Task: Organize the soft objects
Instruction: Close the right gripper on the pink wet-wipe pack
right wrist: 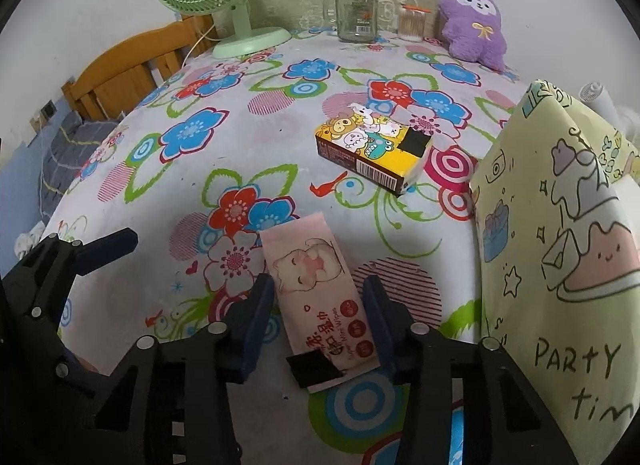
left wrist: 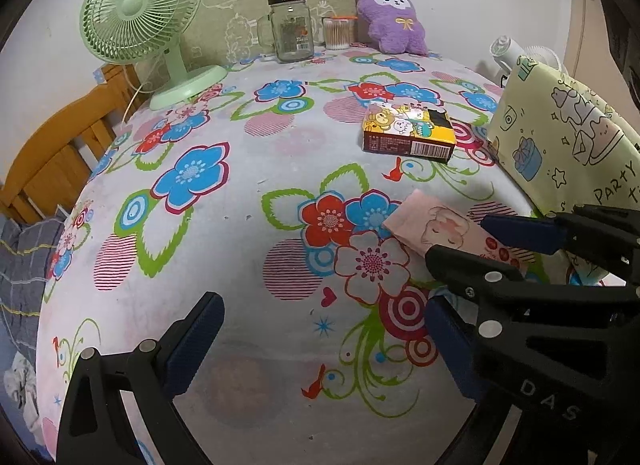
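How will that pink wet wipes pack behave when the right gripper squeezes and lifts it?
The pink wet wipes pack looks like a flat soft pouch, so it will probably give and sag beyond the right gripper. Its glossy film may be slippery. Lying flat, it should not roll.

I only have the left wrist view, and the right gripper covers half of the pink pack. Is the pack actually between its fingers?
Observer: Yes. In the right wrist view the pink pack lies flat on the cloth between the two fingers of the right gripper.
Operator: Is it gripped?
Observer: I cannot tell. The pads sit close along its long edges, and the pack looks unsquashed.
Operator: Is there anything on its hidden end?
Observer: A black patch is on the end nearest the camera.
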Demonstrator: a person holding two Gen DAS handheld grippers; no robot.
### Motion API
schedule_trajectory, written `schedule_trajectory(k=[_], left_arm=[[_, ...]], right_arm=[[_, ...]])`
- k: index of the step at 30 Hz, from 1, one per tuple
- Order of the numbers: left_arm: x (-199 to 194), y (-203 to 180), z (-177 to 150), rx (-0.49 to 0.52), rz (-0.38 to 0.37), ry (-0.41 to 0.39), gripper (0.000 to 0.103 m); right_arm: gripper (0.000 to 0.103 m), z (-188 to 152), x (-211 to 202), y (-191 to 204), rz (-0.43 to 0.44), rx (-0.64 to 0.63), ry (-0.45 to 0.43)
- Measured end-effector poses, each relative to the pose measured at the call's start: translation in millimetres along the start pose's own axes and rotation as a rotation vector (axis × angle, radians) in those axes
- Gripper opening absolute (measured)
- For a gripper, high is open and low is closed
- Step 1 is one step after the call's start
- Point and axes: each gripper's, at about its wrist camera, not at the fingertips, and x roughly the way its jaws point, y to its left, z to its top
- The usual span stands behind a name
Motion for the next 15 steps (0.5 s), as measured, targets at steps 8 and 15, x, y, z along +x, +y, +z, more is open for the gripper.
schedule_trajectory(k=[8, 15], left_arm=[[5, -5, 9, 0.040, -0.018, -0.005, 0.101], [11, -9, 28, 0.087, -0.027, -0.035, 0.101]], right_arm=[[0.043, 2, -2, -3, -0.049, 0.040, -0.008], [0.043, 13, -9, -8, -0.107, 0.061, -0.055]])
